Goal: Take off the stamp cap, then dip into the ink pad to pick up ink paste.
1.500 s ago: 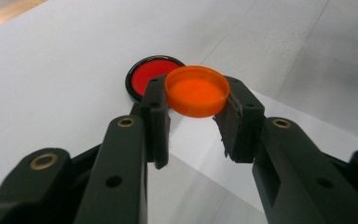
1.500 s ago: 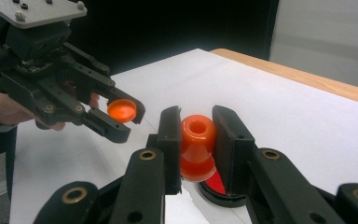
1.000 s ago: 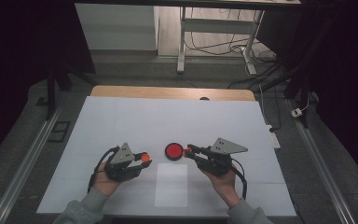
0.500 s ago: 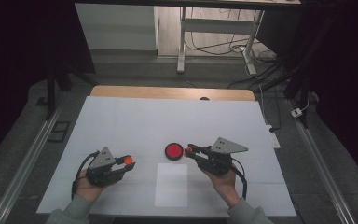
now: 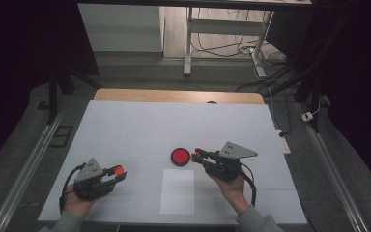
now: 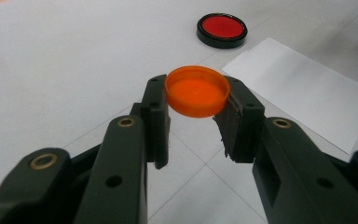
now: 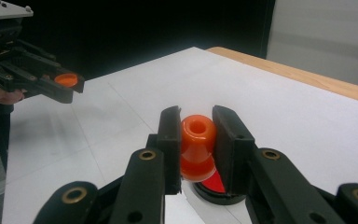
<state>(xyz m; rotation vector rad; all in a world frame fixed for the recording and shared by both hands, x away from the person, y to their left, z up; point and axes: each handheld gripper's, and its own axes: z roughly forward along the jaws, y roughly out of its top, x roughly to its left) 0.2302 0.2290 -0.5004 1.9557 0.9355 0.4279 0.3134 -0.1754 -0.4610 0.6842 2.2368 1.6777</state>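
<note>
My left gripper [image 5: 119,172] [image 6: 197,100] is shut on an orange cap [image 6: 196,90] [image 5: 119,170], held low over the white table at the front left. The cap's hollow side faces up. My right gripper [image 5: 193,155] [image 7: 197,135] is shut on a small orange bottle [image 7: 196,145] [image 5: 193,155], whose open mouth faces the camera in the right gripper view. Just beyond the bottle lies a red disc with a black rim [image 5: 180,156] [image 6: 222,29] [image 7: 214,186]. The left gripper with its cap [image 7: 66,79] is seen far off at the left of the right gripper view.
A white sheet of paper [image 5: 178,190] [image 6: 303,91] lies flat between the two hands near the front edge. A wooden strip [image 5: 178,95] runs along the table's far edge. Metal rails [image 5: 24,169] flank the table on both sides.
My left gripper has moved left and toward the front edge with the orange cap, away from the red disc. The right gripper has stayed where it was.
</note>
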